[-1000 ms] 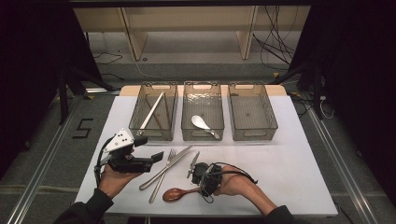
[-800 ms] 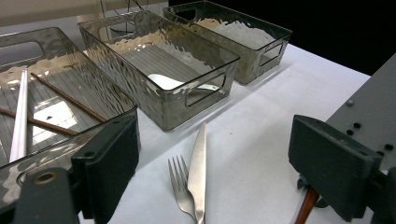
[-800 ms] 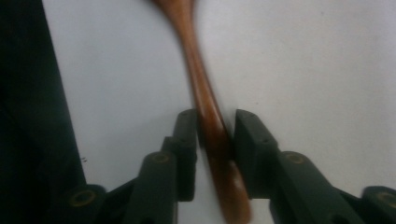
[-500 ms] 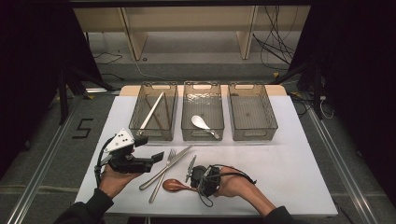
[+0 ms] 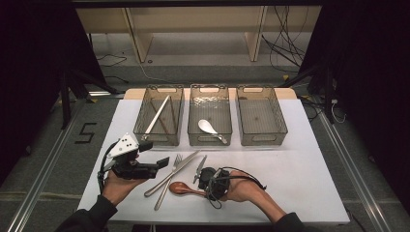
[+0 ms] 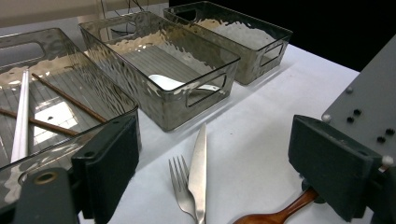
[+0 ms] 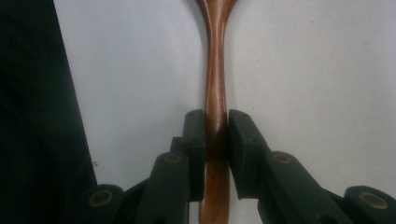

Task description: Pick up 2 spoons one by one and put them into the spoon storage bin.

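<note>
the right gripper (image 7: 216, 126) has just been closing, and its pads now press on both sides of the wooden spoon (image 7: 216, 84), clamped on the handle with the bowl pointing away ahead of the jaws. the spoon lies flat on the white table (image 5: 300, 169), and in the high view the right gripper (image 5: 205, 180) sits low over the handle's end with the bowl out to its left.

the left gripper (image 5: 162, 163) hovers nearby, its jaws standing wide apart with nothing between them. just beyond its jaws lie a fork (image 6: 181, 186) and a knife (image 6: 198, 170), side by side and touching or nearly so, with the spoon's handle (image 6: 280, 215) passing near its right jaw.

to do this step well, i would judge that the grip should be checked before lifting: the pads sit part way along a slim, rounded handle, so the spoon could roll or tip bowl-down. lift straight up first, clear of the fork and knife just beyond, then carry it level.

farther ahead of both grippers stand three clear bins. the left bin (image 5: 140, 130) holds chopsticks and a long metal piece, the middle bin (image 5: 210, 140) holds a white spoon (image 5: 209, 127), and the right bin (image 5: 283, 130) looks empty. the middle bin seems the likely place; lower the spoon in before letting go.
</note>
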A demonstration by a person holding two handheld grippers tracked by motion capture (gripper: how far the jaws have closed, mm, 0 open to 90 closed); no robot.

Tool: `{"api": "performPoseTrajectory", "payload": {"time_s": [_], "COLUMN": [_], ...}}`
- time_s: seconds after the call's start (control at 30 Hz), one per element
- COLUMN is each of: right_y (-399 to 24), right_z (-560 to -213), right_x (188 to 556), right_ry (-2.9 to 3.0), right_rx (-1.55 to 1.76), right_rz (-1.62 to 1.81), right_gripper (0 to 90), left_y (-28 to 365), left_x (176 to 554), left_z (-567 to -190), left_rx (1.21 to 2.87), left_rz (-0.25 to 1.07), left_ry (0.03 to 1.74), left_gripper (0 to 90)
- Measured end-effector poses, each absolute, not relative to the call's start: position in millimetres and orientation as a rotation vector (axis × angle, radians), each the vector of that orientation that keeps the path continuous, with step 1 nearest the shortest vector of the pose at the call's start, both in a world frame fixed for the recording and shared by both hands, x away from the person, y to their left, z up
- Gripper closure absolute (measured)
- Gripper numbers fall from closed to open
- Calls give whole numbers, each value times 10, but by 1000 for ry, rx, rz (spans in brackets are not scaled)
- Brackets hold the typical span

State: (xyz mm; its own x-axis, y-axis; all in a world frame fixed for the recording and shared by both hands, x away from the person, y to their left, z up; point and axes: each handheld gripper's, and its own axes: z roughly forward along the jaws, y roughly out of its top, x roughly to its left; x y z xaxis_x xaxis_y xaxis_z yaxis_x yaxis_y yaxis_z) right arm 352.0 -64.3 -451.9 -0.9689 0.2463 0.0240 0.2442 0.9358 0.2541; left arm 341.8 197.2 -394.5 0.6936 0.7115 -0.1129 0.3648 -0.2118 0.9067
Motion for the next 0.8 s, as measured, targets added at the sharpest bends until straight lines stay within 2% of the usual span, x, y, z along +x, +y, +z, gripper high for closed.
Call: {"api": "performPoseTrajectory", "payload": {"time_s": [0.37, 0.63, 0.8], "right_y": [-675, -493, -368], "right_z": [-4549, -4581, -4590], "right_x": [3564, 3548, 3572], "right_ry": [3067, 3044, 3046], "right_rx": [414, 393, 387], "right_rz": [367, 360, 358], "right_gripper": [776, 720, 781], "left_y": [1960, 1954, 1960], "left_x": [3415, 3418, 3420], "left_z": [-3946, -3950, -3948], "left_rx": [1821, 1826, 1823], "left_rz": [401, 398, 400], "left_ry": [848, 848, 849], "left_gripper": [160, 160, 160]}}
